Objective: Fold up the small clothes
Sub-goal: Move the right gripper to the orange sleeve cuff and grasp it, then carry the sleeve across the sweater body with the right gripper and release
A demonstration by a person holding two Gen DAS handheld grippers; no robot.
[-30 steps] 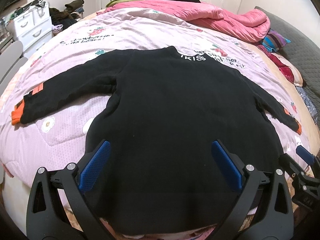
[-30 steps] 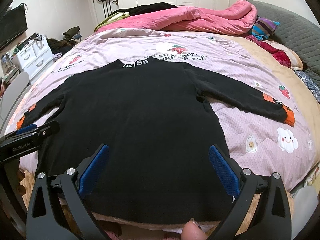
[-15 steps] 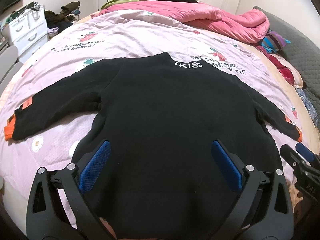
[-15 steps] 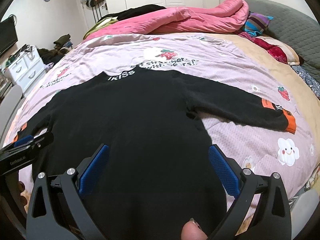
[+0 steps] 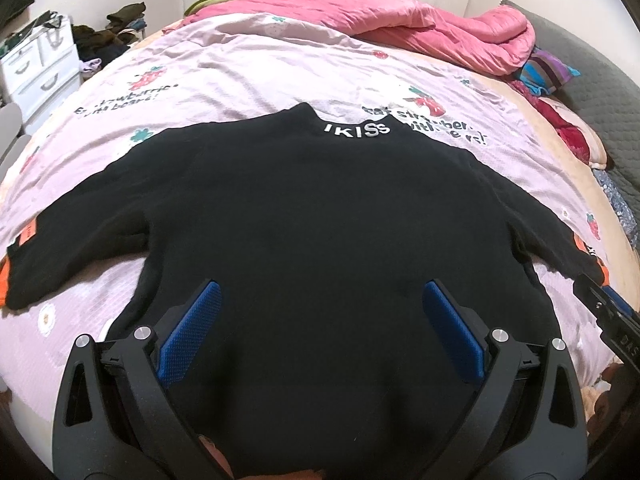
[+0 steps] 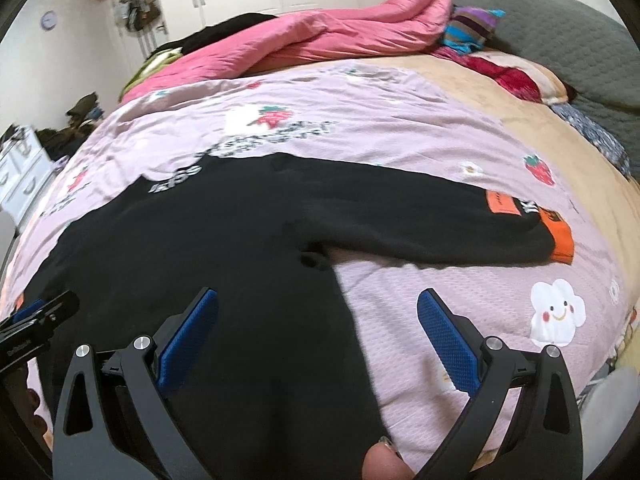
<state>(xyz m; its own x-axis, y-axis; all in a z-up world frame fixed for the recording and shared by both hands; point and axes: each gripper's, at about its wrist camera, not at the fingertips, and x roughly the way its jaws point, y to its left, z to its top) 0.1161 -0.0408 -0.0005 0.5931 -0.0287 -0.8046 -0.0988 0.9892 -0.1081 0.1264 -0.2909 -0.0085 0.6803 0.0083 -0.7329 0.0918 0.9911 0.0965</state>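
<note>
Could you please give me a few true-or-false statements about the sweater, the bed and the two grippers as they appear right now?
1. The black sweater lies spread flat with both sleeves out to the sides. True.
2. The left gripper is clamped on the hem. False: its jaws stand wide open, holding nothing.
3. The sleeve cuff is orange. True.
4. The right gripper is shut. False: it is open too.
5. The pink quilt covers the sweater. False: it is bunched at the far end of the bed, apart from it.
</note>
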